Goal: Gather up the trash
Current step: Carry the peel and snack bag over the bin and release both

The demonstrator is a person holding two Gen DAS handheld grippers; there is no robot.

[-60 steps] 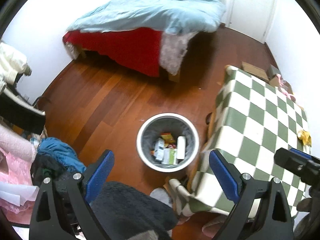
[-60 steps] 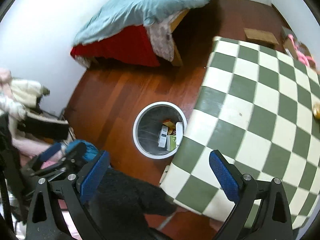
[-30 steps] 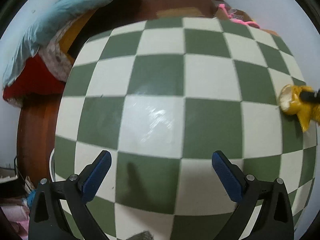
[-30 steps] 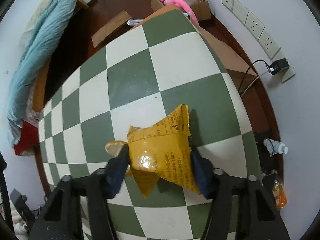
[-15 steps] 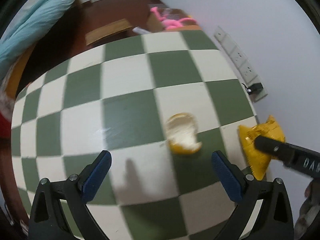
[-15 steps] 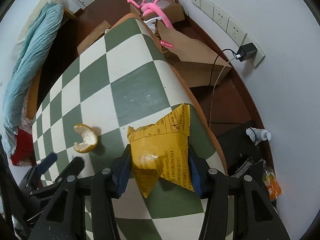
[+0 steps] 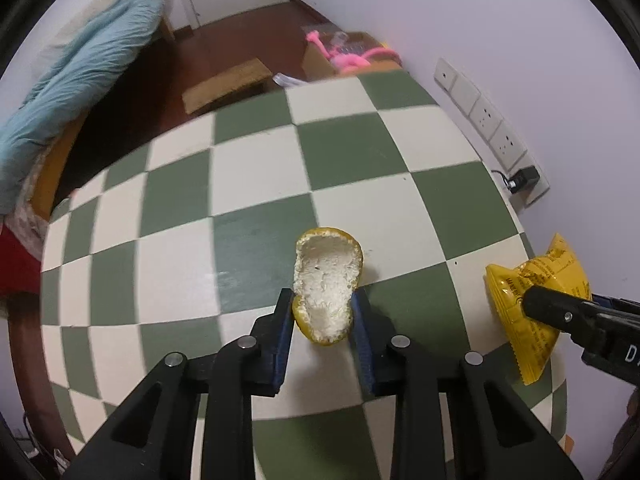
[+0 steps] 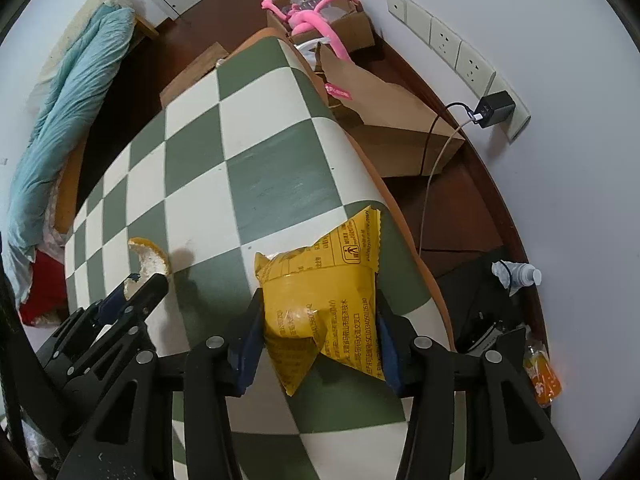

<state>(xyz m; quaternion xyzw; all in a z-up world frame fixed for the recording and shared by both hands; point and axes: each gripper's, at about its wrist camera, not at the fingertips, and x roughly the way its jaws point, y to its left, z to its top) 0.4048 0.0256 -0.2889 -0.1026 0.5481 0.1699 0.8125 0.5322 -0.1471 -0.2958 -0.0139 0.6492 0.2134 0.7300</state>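
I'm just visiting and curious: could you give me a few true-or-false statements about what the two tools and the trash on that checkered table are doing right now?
1. The left tool is closed on the orange peel. True.
2. The right tool is open, holding nothing. False: it grips the yellow snack bag between its fingers.
3. The orange peel shows its white inner side to the left wrist camera. True.
4. The table has a plain red cover. False: it is green and cream checkered.
5. A black charger is plugged in at the wall outlets. True.
6. The trash bin stands on the table. False: no bin is in view.
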